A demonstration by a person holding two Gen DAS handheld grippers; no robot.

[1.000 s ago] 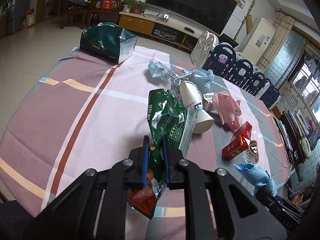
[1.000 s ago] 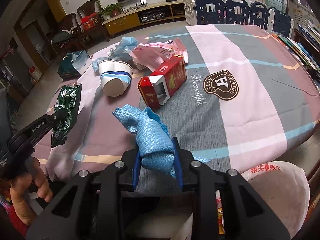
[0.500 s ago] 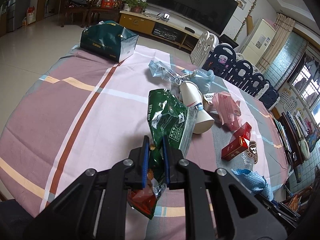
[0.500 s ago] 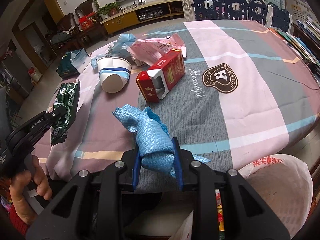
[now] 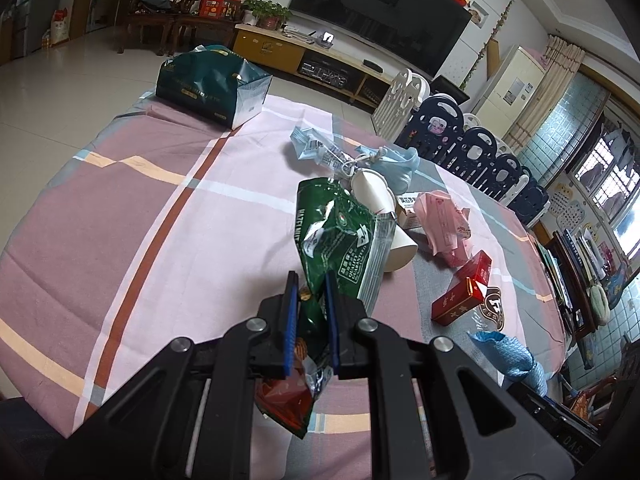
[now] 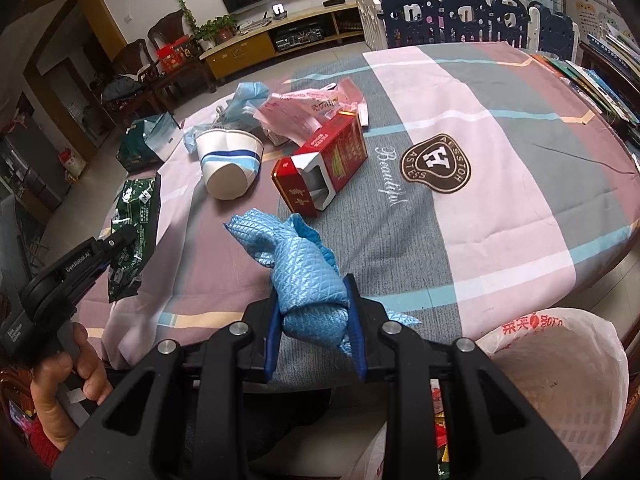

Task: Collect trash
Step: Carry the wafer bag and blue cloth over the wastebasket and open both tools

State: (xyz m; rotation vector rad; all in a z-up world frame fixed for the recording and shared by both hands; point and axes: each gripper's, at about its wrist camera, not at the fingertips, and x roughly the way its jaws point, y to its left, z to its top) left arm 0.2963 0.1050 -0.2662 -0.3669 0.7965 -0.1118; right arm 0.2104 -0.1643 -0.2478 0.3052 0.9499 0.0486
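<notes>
Living-room clutter surrounds a round table under a striped pink-and-grey tablecloth, with trash gathered near its middle. From where I stand, the left gripper is pinched nearly closed on the lower end of a green snack wrapper, which hangs limp and crinkly: light, slick film, best held by a bunched fold as it is now. The right gripper is clamped around a wadded blue cloth, soft and squashy, unlikely to slip. Just beside that hand stands a basket lined with a white plastic bag. Left on the cloth are a paper cup, easily crushed, and a stiff red carton.
</notes>
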